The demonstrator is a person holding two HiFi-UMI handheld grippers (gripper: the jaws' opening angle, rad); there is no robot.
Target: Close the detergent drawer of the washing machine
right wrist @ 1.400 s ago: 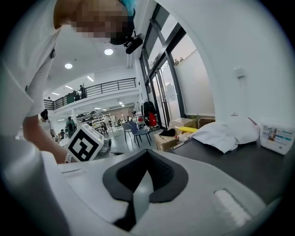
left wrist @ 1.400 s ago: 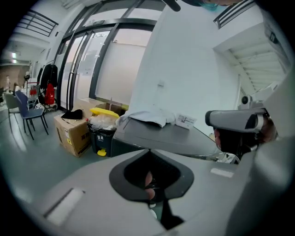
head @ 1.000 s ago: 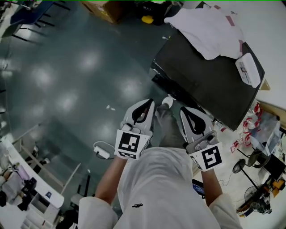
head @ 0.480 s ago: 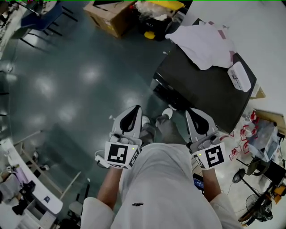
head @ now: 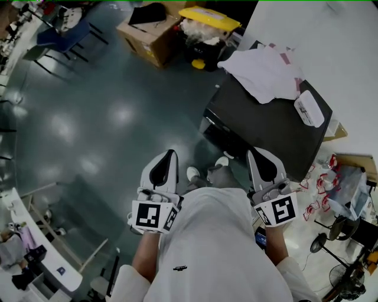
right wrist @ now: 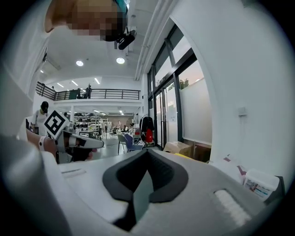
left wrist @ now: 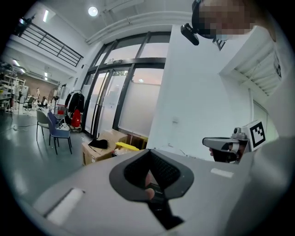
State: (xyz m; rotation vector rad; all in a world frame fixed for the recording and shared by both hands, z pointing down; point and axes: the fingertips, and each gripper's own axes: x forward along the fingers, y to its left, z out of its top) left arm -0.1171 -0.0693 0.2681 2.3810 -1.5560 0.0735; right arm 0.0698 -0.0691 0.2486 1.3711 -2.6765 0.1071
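Looking down from the head view, the left gripper (head: 168, 160) and right gripper (head: 260, 160) are held level in front of a person's white shirt, well apart, both pointing away from the body. The washer (head: 266, 127), dark-topped, stands just ahead of the right gripper against a white wall. Neither gripper touches it. A white cloth (head: 266, 74) and a white packet (head: 309, 109) lie on its top. The drawer sits somewhere on the front face, but from above I cannot make it out or tell whether it is pushed in. A cardboard box (head: 150, 32) and a yellow-lidded bin (head: 209, 17) sit on the floor beyond the washer.

From the left gripper view, that gripper's (left wrist: 150, 159) jaws meet at their tips with nothing between them. The right gripper (left wrist: 216, 144) shows off to the side, and the box (left wrist: 99, 147) sits on the floor ahead.

From the right gripper view, its jaws (right wrist: 146, 159) are likewise pressed together and hold nothing. The cloth (right wrist: 228, 168) and packet (right wrist: 260, 184) show low at the right.
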